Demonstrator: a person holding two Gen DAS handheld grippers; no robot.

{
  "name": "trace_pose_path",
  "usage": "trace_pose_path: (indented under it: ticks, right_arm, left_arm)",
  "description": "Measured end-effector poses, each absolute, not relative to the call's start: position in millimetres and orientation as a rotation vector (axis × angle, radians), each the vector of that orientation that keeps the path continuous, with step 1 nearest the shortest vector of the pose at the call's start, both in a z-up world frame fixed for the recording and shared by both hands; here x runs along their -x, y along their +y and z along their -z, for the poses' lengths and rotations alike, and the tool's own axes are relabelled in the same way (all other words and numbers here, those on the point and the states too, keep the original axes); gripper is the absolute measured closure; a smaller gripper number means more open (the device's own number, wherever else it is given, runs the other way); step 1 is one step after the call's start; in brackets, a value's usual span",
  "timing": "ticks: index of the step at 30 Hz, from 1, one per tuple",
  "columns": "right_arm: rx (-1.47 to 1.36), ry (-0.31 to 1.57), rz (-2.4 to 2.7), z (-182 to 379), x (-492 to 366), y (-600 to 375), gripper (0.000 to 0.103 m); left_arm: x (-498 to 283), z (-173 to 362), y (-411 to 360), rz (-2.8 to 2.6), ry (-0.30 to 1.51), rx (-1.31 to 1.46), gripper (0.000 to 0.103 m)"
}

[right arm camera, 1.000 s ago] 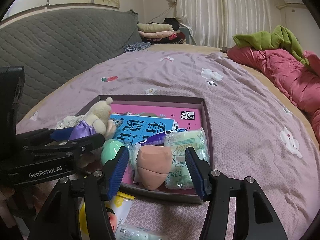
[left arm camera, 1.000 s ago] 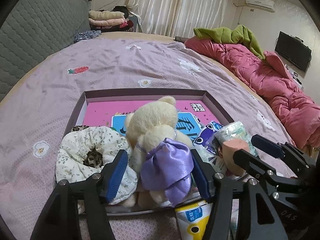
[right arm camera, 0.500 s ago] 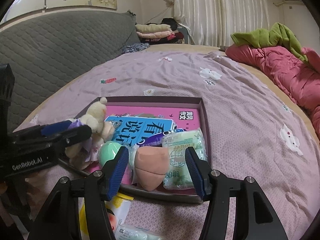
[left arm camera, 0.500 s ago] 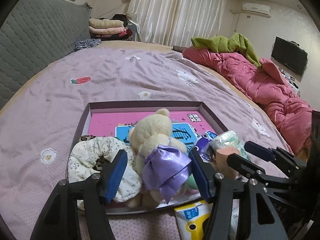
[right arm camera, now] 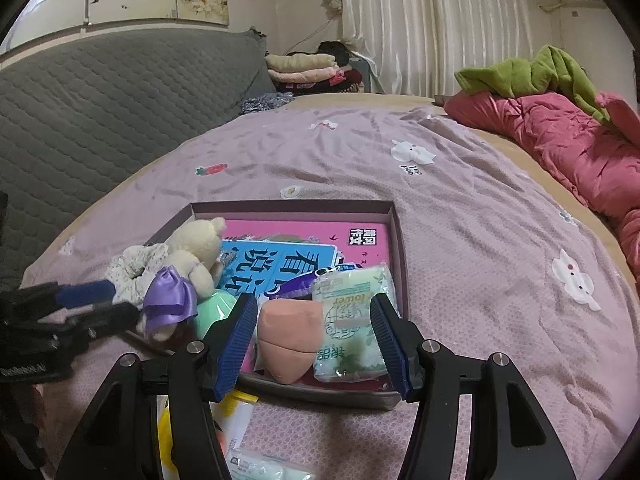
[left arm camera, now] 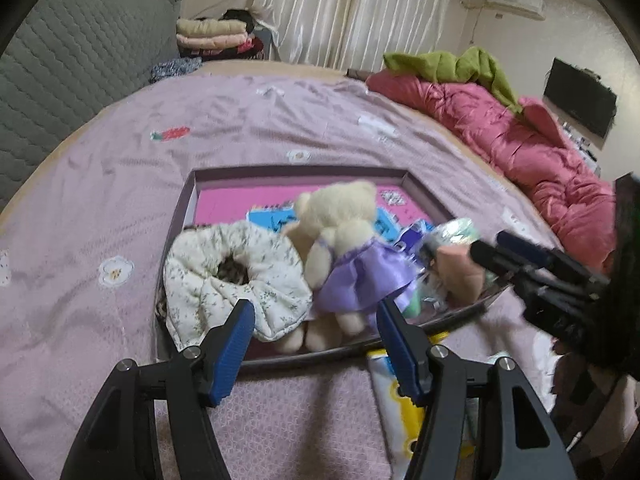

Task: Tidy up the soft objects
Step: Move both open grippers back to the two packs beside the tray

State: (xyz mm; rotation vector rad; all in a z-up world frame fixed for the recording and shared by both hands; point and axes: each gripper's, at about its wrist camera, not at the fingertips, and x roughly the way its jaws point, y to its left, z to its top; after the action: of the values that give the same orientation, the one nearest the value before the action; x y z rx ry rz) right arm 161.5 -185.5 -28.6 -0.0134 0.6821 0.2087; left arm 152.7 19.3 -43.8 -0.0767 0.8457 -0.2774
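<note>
Grippers hang spread and empty at the near edge of the tray: the left gripper (left arm camera: 314, 340) in front of the teddy bear (left arm camera: 340, 232), the right gripper (right arm camera: 314, 340) in front of the peach sponge (right arm camera: 290, 336). Neither touches anything, which reads as a hover between placings, not a grasp.

The shallow purple tray (right arm camera: 394, 220) lies on the bed (right arm camera: 480, 220) and serves as the collecting place, so the soft things crowd its near side, closest to the person. From left to right it holds a floral scrunchie (left arm camera: 232, 272), the teddy bear in its purple satin dress, leaning against the scrunchie, a mint-green ball (right arm camera: 214, 308) half hidden behind the bear, the peach sponge, and a tissue pack (right arm camera: 352, 320) touching the sponge. All of them rest on a pink and blue printed sheet (right arm camera: 304, 248) lining the bottom; the far half of the tray is bare.

Outside the tray, just below its near rim, a yellow and white packet (left arm camera: 396, 396) lies on the bed, with a further clear-wrapped pack (right arm camera: 260, 468) beside it. These are probably next to go in.
</note>
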Motion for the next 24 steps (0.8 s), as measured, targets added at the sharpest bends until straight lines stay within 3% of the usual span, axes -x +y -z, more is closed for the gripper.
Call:
trace_pose_path:
  ticks: [12, 24]
  right_arm:
    - [0.022, 0.685, -0.212, 29.9, -160.3, -185.4, 0.042]
    - [0.027, 0.652, -0.215, 24.1, -152.8, -182.6, 0.032]
  left_arm:
    - [-162.2, 51.9, 15.7, 0.257, 0.858, 0.096, 0.040]
    - [-141.0, 27.0, 10.5, 0.289, 0.771, 0.108, 0.040]
